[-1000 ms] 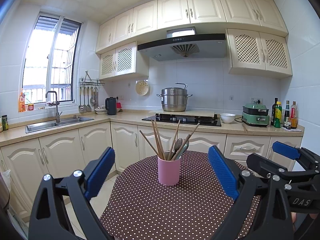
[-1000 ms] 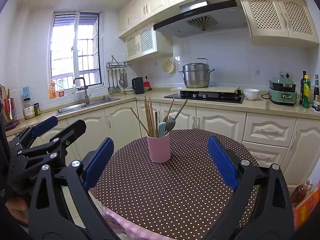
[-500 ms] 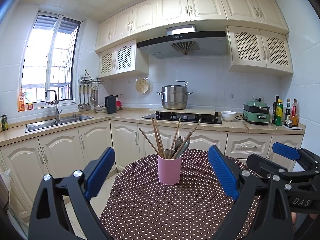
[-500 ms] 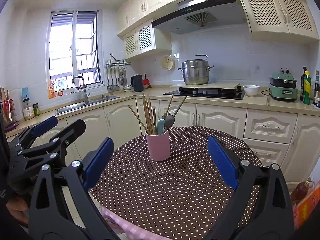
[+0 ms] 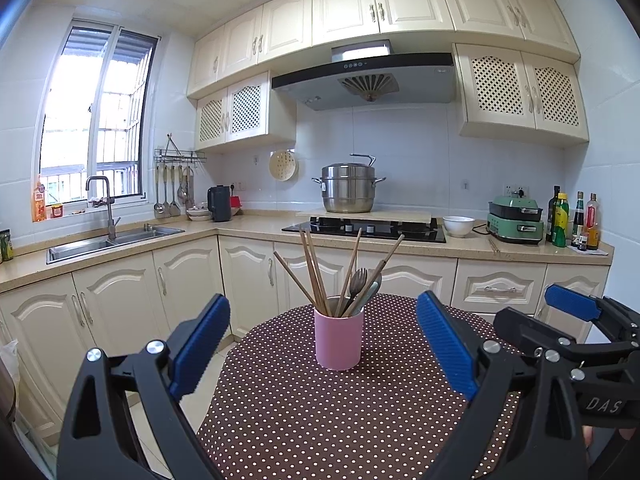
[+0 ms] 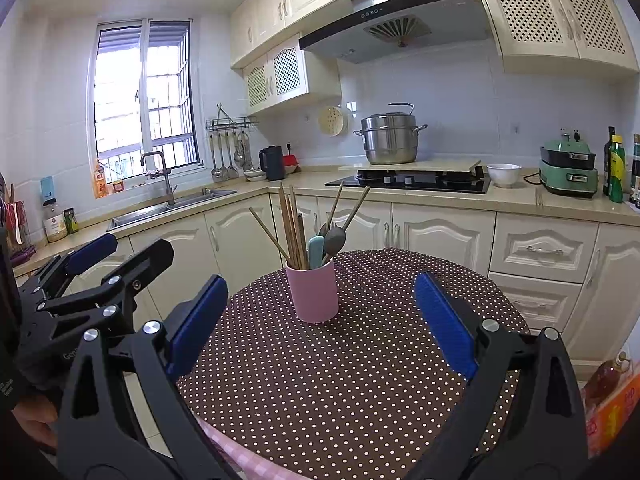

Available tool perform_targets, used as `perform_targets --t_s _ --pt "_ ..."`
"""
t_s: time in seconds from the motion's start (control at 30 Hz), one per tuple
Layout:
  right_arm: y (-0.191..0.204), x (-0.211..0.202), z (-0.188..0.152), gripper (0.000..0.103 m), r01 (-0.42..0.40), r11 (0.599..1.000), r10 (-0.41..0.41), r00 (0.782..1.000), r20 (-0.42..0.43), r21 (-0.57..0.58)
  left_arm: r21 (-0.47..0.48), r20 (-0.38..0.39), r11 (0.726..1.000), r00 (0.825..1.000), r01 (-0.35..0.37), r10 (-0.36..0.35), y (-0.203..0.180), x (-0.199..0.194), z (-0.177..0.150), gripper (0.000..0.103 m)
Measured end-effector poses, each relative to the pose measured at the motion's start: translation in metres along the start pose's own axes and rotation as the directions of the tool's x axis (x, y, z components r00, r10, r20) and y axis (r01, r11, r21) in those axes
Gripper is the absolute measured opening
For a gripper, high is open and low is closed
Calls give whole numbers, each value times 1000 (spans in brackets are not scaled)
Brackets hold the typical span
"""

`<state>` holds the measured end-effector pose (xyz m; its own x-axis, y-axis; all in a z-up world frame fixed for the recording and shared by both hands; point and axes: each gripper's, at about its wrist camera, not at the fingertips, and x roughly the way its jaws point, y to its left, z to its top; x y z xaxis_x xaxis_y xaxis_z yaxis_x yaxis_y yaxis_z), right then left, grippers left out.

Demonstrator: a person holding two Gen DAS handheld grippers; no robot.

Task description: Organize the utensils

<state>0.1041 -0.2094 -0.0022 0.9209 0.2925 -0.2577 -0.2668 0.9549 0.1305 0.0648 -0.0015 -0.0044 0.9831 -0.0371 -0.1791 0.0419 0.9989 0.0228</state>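
A pink cup (image 5: 339, 339) stands upright on the round table with the brown polka-dot cloth (image 5: 320, 412). It holds several wooden chopsticks (image 5: 314, 268), a fork (image 5: 358, 280) and a spoon. In the right wrist view the cup (image 6: 313, 292) also shows a light-blue handle (image 6: 316, 251). My left gripper (image 5: 323, 344) is open and empty, short of the cup. My right gripper (image 6: 320, 320) is open and empty, also short of the cup. Each gripper shows at the edge of the other's view.
Cream cabinets and a counter run behind the table, with a sink (image 5: 108, 242), a hob and steel pot (image 5: 348, 188), a white bowl (image 5: 458, 225), a green cooker (image 5: 516, 220) and bottles (image 5: 560, 220). A bottle and orange box (image 6: 608, 392) sit low right.
Both views have tilted slightly upward, so the cup and table sit a little lower in frame. Both grippers stay open and empty.
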Motion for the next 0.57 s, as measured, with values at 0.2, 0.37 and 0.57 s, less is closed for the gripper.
perform_targets --t_s 0.2,0.37,0.57 --pt "-4 15 -1 93 -1 1000 1 1000 -13 9 6 -20 1000 1000 -3 3 -1 18 -1 93" --pt "-10 35 -4 93 -14 1000 15 999 -44 26 -2 -58 1000 998 -6 6 0 41 -5 93" --pt "-27 81 -15 93 -30 997 39 990 -136 67 -61 -202 998 979 20 -32 8 93 -23 93"
